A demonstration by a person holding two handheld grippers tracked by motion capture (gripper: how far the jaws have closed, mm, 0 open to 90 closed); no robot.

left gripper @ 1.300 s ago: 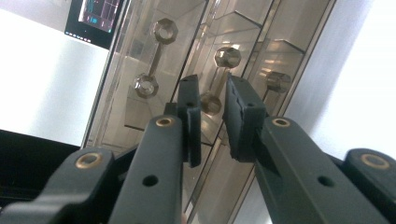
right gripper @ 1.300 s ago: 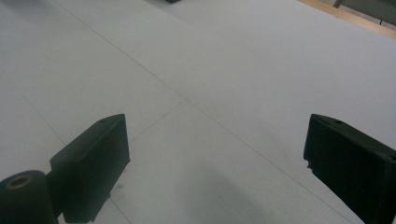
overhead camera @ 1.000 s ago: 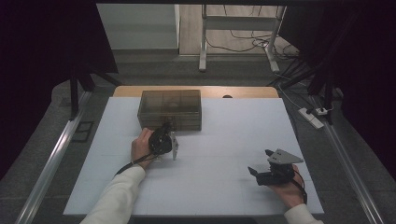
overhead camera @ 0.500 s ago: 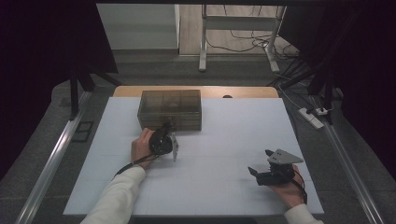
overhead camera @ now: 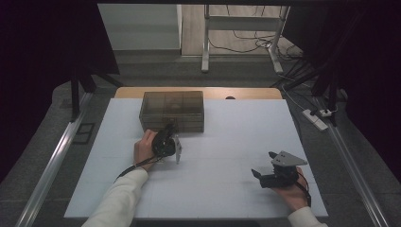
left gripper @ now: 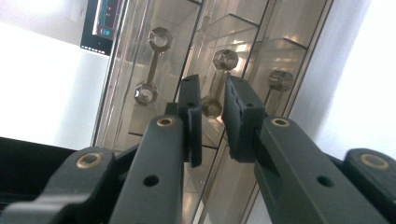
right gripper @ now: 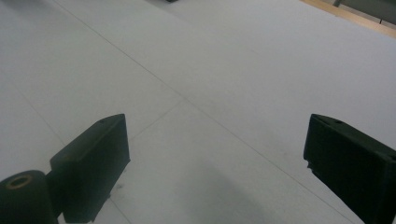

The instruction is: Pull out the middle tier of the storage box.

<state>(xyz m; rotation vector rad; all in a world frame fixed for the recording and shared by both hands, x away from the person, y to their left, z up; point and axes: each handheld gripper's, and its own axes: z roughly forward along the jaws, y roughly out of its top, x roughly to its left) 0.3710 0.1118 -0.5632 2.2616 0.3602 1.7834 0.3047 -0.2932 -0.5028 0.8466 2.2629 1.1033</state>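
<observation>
A smoky see-through box (overhead camera: 172, 106) with inner compartments stands at the back left of the white table (overhead camera: 236, 127). My left gripper (overhead camera: 169, 128) is up against its front wall. In the left gripper view the box front (left gripper: 261, 28) carries several metal hex knobs, and the jaws of my left gripper (left gripper: 212, 88) stand nearly together with the middle knob (left gripper: 211, 106) pinched between them. My right gripper (overhead camera: 264, 164) rests in a hand near the front right of the table. It is open wide over bare white surface (right gripper: 217, 140), with nothing between its jaws.
A wooden strip (overhead camera: 246, 92) runs along the table's far edge behind the box. A power strip (overhead camera: 314, 118) lies on the floor to the right, and metal rails (overhead camera: 52, 165) flank the table. A desk frame (overhead camera: 205, 42) and cables stand farther back.
</observation>
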